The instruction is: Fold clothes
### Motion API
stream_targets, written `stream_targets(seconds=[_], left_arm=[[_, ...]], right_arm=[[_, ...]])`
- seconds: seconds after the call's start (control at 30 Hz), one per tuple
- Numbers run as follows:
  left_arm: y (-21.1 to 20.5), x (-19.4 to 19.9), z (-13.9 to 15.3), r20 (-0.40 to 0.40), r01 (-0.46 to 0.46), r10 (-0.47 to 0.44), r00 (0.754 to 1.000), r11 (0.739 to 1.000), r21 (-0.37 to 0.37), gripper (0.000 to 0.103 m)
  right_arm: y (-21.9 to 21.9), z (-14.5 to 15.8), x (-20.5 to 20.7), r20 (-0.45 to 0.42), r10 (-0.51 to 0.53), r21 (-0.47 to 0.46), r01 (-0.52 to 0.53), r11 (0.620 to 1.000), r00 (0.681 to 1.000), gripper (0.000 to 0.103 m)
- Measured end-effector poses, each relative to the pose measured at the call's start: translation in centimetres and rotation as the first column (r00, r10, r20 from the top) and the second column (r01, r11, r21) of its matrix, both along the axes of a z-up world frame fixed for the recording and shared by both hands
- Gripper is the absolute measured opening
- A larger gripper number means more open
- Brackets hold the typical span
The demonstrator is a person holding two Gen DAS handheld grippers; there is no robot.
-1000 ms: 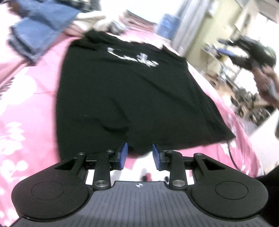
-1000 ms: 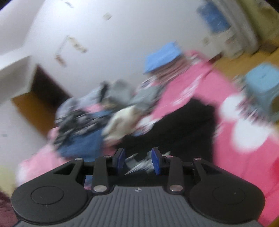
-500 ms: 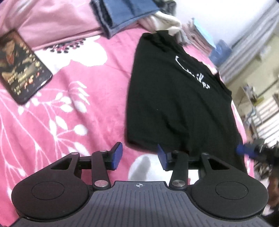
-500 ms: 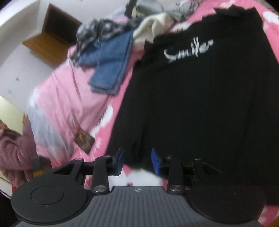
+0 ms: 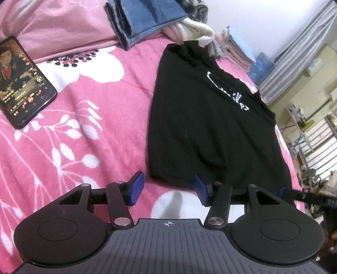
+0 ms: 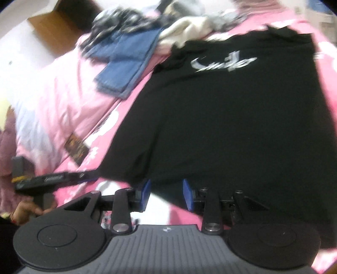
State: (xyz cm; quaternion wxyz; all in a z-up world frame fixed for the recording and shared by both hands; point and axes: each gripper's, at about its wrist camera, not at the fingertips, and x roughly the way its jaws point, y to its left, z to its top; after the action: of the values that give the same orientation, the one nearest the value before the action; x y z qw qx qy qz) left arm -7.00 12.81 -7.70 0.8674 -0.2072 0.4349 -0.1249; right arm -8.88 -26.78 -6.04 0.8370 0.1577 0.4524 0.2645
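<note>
A black T-shirt (image 5: pixel 212 130) with white lettering lies spread flat on the pink floral blanket (image 5: pixel 88 134). Its hem faces me. My left gripper (image 5: pixel 167 190) is open, hovering just short of the hem's left corner with nothing between its blue pads. In the right wrist view the same T-shirt (image 6: pixel 242 118) fills the middle, and my right gripper (image 6: pixel 166 195) is open at the lower hem, holding nothing. The left gripper's black finger (image 6: pixel 54 179) shows at the left of that view, near the hem's left corner.
A phone (image 5: pixel 23 84) with a lit screen lies on the blanket at the left. Folded blue jeans (image 5: pixel 145 19) and a heap of other clothes (image 6: pixel 189 27) lie beyond the shirt's collar. Past the bed's right edge are shelves and clutter (image 5: pixel 316 139).
Both grippers have come down toward the shirt's hem. The left jaws have opened wider and the right gripper has swung from facing the room to the hem.
</note>
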Motion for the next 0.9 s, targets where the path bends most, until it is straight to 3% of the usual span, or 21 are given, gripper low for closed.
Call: stream_targets(seconds=[0.13,0.3,0.47,0.63,0.73,0.87,0.9], left_arm=[[-0.1,-0.5,0.2,0.02,0.023,-0.023,1.0,0.999,0.031,0.052],[-0.4,0.2,0.4,0.053,0.012,-0.015,0.999,0.999,0.051,0.052],[-0.8,1.4,-0.3,0.048,0.012,-0.015,0.999,0.999,0.052,0.05],[-1.5,1.5,-0.5,0.043,0.028,-0.033,0.999,0.994,0.109,0.039],[-2.0,1.5,-0.6,0.041,0.039,-0.045,0.998,0.988,0.148,0.036],[-2.5,1.5,-0.6,0.039,0.051,-0.06,0.997,0.979,0.197,0.028],[-2.6,1.5,-0.6,0.041,0.051,-0.06,0.997,0.978,0.203,0.022]], right_arm=[[-4.4,0.3,-1.5,0.0,-0.185,0.017,0.185,0.983,0.983,0.037],[-10.3,-0.2,-3.4,-0.043,-0.397,0.055,0.399,0.915,0.917,0.039],[-15.2,-1.2,-4.4,-0.096,-0.56,0.137,0.569,0.811,0.823,0.041],[-18.6,-3.0,-4.5,-0.184,-0.653,0.208,0.679,0.704,0.734,0.042],[-18.9,-4.0,-3.9,-0.213,-0.645,0.205,0.679,0.705,0.734,0.042],[-17.9,-5.3,-2.9,-0.235,-0.601,0.153,0.64,0.753,0.764,0.042],[-17.4,-5.3,-2.8,-0.228,-0.587,0.127,0.621,0.773,0.777,0.041]])
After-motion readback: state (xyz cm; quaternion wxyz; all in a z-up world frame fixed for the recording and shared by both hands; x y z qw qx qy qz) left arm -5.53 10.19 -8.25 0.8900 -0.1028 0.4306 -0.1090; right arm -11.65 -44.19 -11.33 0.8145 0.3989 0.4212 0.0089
